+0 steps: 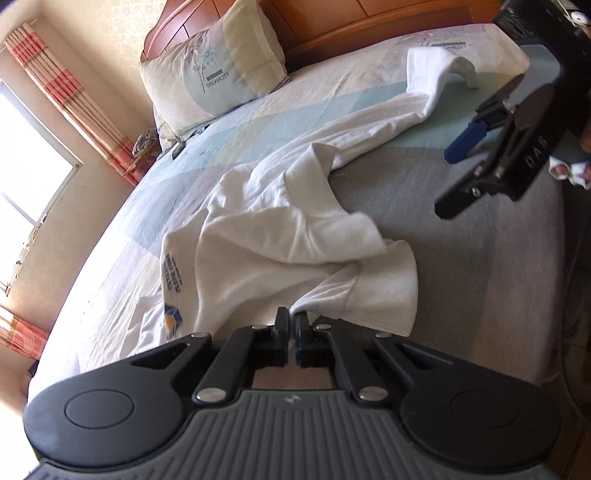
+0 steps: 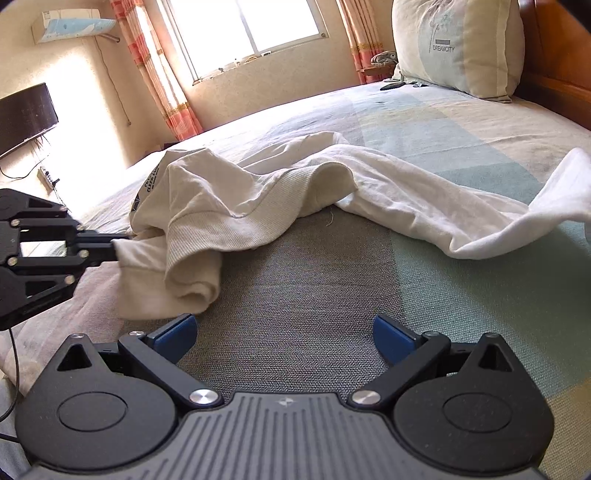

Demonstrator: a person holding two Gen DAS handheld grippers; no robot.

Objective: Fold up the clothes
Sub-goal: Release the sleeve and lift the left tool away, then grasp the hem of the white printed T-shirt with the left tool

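A white sweatshirt [image 1: 280,236] is lying crumpled across the bed [image 1: 443,229], its body bunched toward the foot side and one long sleeve trailing up toward the pillow [image 1: 214,70] by the wooden headboard [image 1: 332,22]. The left claw [image 1: 291,325] is pinching a fold of the sweatshirt's near edge, jaws clamped tight on the fabric, and the cloth is pulling taut from that point. The right claw [image 2: 284,336] is hovering over the grey part of the bedspread with its blue pads [image 2: 177,332] spread wide, gripping nothing, the sweatshirt lying just beyond it.

The garment looks far from flat, so folding is probably only beginning. The main risk is that the left claw is holding only a thin pinch of cloth near a cuff or hem; a hard pull could slip it free or drag the whole heap into a tighter tangle instead of spreading it. With the other claw idle, nothing is anchoring the far side, so the sleeve near the pillow may twist under the body. The ribbed band bunched in the middle could also catch.
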